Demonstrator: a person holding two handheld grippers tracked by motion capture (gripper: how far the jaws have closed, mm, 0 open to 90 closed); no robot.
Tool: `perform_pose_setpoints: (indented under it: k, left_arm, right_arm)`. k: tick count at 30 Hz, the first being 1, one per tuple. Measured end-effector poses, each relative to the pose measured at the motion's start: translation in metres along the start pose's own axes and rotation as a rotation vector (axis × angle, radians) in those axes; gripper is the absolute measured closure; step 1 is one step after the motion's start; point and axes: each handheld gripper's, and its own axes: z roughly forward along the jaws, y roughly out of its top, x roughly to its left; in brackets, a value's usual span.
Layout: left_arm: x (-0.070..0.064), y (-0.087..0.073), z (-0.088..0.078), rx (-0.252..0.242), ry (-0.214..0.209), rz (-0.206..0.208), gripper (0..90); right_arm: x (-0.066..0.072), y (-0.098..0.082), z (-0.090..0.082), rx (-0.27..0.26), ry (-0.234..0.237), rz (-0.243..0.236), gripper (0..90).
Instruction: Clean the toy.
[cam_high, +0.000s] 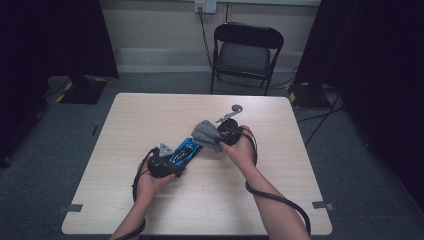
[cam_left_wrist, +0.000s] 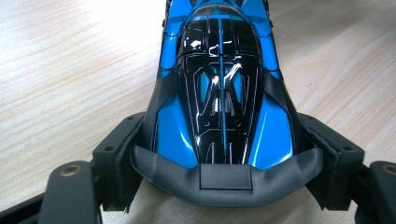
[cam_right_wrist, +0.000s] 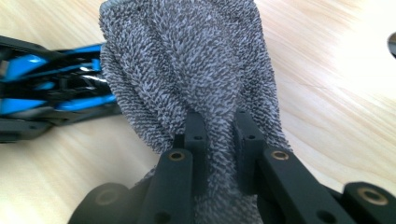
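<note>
A blue and black toy race car lies on the wooden table near its middle. My left gripper is shut on the car's rear end; in the left gripper view the pads press on both sides of the toy car. My right gripper is shut on a grey terry cloth, which hangs bunched just above the car's front. In the right gripper view the cloth is pinched between the fingers, with the car at the left behind it.
A small metal tool with a round end lies on the table beyond the right hand. A black folding chair stands behind the table. Bare tabletop stretches to the left and towards the front edge.
</note>
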Motion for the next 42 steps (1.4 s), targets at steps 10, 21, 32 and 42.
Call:
perform_pose_setpoints:
  k: [10,21,32,42]
  left_arm:
    - [0.000,0.000,0.000,0.000,-0.002,0.000,24.2]
    - [0.000,0.000,0.000,0.001,-0.001,0.006,24.2]
    - [0.000,0.000,0.000,0.001,0.001,0.003,24.1]
    - [0.000,0.000,0.000,-0.008,0.003,-0.009,24.1]
  right_arm:
    - [0.023,0.000,-0.004,-0.025,0.055,-0.052,79.0]
    - [0.053,-0.005,-0.007,-0.030,0.115,-0.137,79.0]
    - [0.084,-0.006,0.005,-0.009,0.142,-0.217,78.9]
    - [0.108,0.001,0.031,0.038,0.125,-0.276,78.7]
